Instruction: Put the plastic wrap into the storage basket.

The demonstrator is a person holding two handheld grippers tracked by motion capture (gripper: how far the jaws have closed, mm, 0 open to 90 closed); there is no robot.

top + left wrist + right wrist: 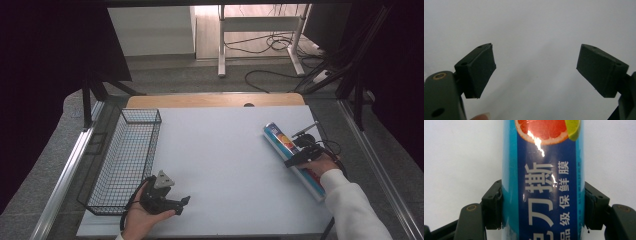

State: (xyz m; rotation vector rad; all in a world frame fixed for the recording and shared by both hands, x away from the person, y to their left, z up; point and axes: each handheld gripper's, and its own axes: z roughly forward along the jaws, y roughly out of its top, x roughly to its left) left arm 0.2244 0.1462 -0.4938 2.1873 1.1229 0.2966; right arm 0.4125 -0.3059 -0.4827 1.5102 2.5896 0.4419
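a long blue box of cling film [294, 159] (a grapefruit slice and chinese lettering are printed on its glossy top face) is seen lying on the white table [225, 165], at the right side, running from far-left to near-right. the right gripper [302, 155] is closed across the middle of the box: in the right gripper view its two black pads [493, 205] are pressed flat against the box's [541, 182] long side walls, one on each side, and the box appears to be resting on the table rather than lifted, though this cannot be told for certain.

the left gripper [170, 199] is held near the front edge of the table, just beside the near end of the black wire basket [127, 155], which stands at the left. in the left gripper view its jaws are spread wide apart, with nothing between them but bare table surface.

several risks are judged likely from here. the box is long and is gripped at one point only, so an end may be tipped down when it is raised, and the glossy card may be allowed to slip between the pads. the thin walls could be crushed if too much force is applied. should the box be carried to the basket, an overhanging end could be caught on the wire rim.
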